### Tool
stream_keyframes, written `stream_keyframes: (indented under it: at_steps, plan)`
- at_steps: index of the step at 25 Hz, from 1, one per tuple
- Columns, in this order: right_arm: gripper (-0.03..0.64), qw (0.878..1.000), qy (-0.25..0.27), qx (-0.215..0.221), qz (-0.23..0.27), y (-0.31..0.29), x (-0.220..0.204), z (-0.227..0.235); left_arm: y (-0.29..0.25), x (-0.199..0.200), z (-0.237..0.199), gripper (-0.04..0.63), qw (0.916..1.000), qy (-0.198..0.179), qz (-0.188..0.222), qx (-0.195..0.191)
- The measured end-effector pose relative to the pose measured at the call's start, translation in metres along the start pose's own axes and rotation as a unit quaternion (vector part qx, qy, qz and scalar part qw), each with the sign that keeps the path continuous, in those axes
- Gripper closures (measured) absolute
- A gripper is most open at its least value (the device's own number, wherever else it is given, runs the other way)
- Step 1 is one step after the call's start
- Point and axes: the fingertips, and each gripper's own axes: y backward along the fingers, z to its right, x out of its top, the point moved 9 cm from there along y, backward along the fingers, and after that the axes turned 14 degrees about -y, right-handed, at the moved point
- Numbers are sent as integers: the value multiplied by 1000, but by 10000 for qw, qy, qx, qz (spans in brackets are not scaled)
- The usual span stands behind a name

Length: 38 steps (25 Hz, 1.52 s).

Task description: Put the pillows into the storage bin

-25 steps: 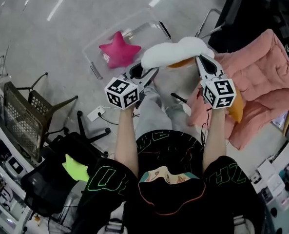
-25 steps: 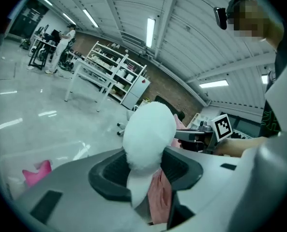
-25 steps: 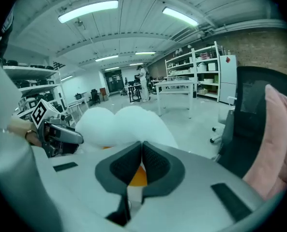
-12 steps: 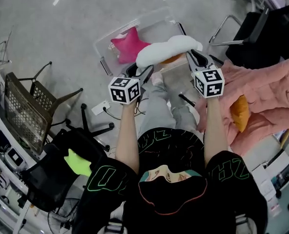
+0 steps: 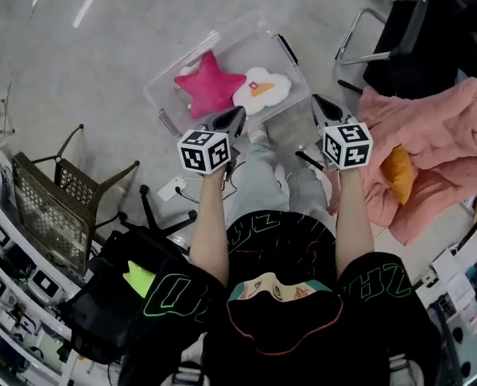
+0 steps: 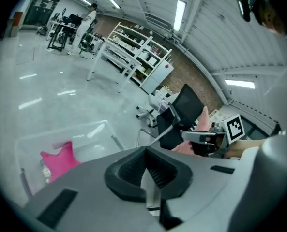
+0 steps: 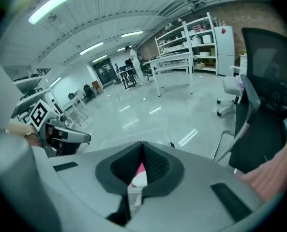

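Note:
A clear storage bin (image 5: pixel 250 51) stands on the floor in front of the person's knees. Inside it lie a pink star pillow (image 5: pixel 208 89) and, to its right, a white cloud pillow (image 5: pixel 264 89) with an orange patch. My left gripper (image 5: pixel 238 114) hovers at the bin's near edge; its jaws have just been closing and are shut on nothing. My right gripper (image 5: pixel 318 103) hangs off the bin's near right corner, also shut and empty. In the left gripper view the star pillow (image 6: pixel 58 159) shows left of the shut left gripper (image 6: pixel 147 170).
A pink quilt (image 5: pixel 431 143) with an orange pillow (image 5: pixel 397 174) on it lies at the right. A black chair (image 5: pixel 407 30) stands beyond it. A wire-mesh chair (image 5: pixel 49 199) and a black chair with a green item (image 5: pixel 139 278) are at the left.
Both grippers held the white cloud pillow above the bin; now it lies in the bin beside the pink star, and both grippers are lower and empty.

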Motion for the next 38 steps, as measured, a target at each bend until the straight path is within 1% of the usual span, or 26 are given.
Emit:
stream_keyframes:
  at_steps: [2, 4, 7, 11, 16, 21, 25, 27, 29, 31, 34, 38]
  plan:
    - [614, 9992, -334, 14, 234, 19, -2, 10, -13, 15, 15, 600, 9984, -224, 58, -525]
    - [614, 9971, -576, -108, 482, 38, -4, 23, -31, 28, 32, 600, 9945, -493, 1, -923]
    - [614, 9919, -858, -314, 884, 66, -11, 49, -64, 38, 62, 600, 9880, -863, -146, -1272]
    - [614, 9803, -1217, -628, 1424, 108, -28, 81, -104, 42, 107, 600, 9753, -1338, -388, -1717]
    - [614, 9654, -1556, -1022, 1826, 170, -52, 121, -142, 45, 173, 600, 9606, -1671, -516, -2161]
    - [614, 9411, -2036, -1551, 2209, 238, -95, 151, -174, 37, 251, 600, 9370, -2041, -804, -2720]
    - [614, 9250, -2335, -1831, 2371, 284, -132, 188, -203, 16, 315, 600, 9230, -2202, -969, -3003]
    - [614, 9132, -2533, -2041, 2454, 306, -154, 201, -217, 4, 344, 600, 9120, -2320, -1149, -3181]
    - [614, 9004, -2722, -2251, 2540, 328, -175, 214, -231, -8, 371, 600, 9021, -2436, -1343, -3300]
    - [614, 8921, -2825, -2399, 2584, 349, -196, 231, -244, -22, 396, 600, 8968, -2527, -1488, -3313]
    - [614, 8856, -2897, -2582, 2551, 377, -226, 259, -264, -44, 431, 600, 8924, -2672, -1689, -3219]
    - [612, 8808, -3001, -2721, 2451, 403, -262, 297, -287, -66, 464, 594, 8910, -2943, -1918, -2877]
